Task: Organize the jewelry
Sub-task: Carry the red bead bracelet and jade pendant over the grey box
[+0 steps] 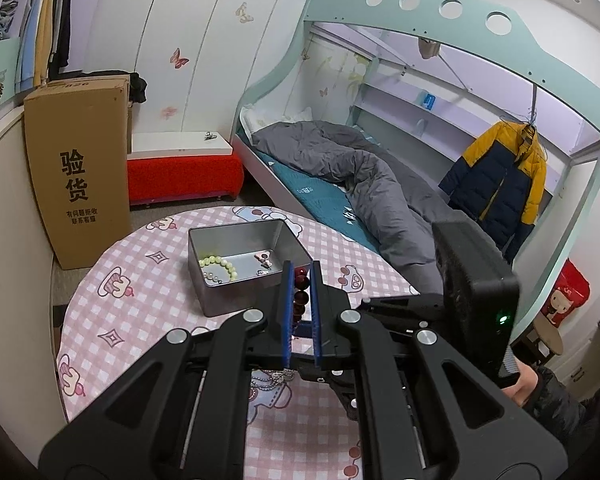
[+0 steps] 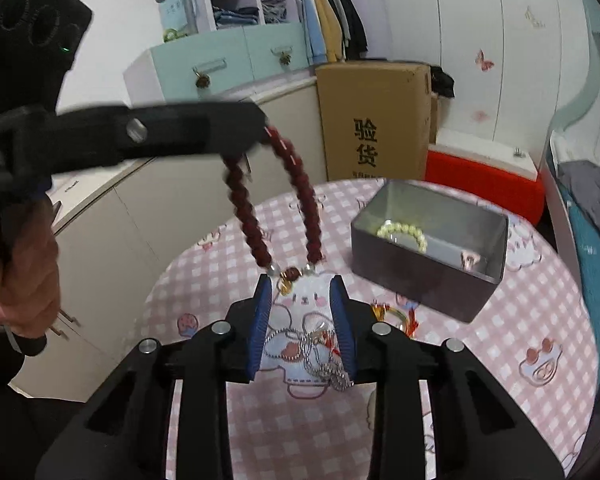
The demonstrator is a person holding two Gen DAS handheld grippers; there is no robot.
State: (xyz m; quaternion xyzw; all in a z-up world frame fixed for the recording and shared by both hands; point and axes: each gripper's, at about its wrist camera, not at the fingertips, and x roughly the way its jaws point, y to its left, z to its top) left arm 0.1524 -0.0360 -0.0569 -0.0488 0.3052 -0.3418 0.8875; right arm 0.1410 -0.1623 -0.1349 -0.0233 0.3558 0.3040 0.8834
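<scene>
My left gripper (image 1: 302, 270) is shut on a string of dark red beads (image 1: 302, 292). In the right wrist view it reaches in from the left (image 2: 262, 128) and the red bead loop (image 2: 312, 216) hangs from it above the table. The loop's lower end, with a brown bead and gold bit (image 2: 290, 276), dangles between the tips of my right gripper (image 2: 300, 286), whose blue pads stand apart without touching it. A silver chain (image 2: 320, 354) lies on the cloth under the right fingers. The open metal tin (image 2: 432, 276) holds a pale green bead bracelet (image 2: 404, 232).
The round table has a pink checked cloth (image 2: 500, 320). A gold and red tasselled piece (image 2: 396, 316) lies in front of the tin. A tall cardboard box (image 1: 80, 168), a red bench (image 1: 184, 176) and a bed (image 1: 360, 176) stand beyond the table. A hand (image 2: 28, 272) grips the left handle.
</scene>
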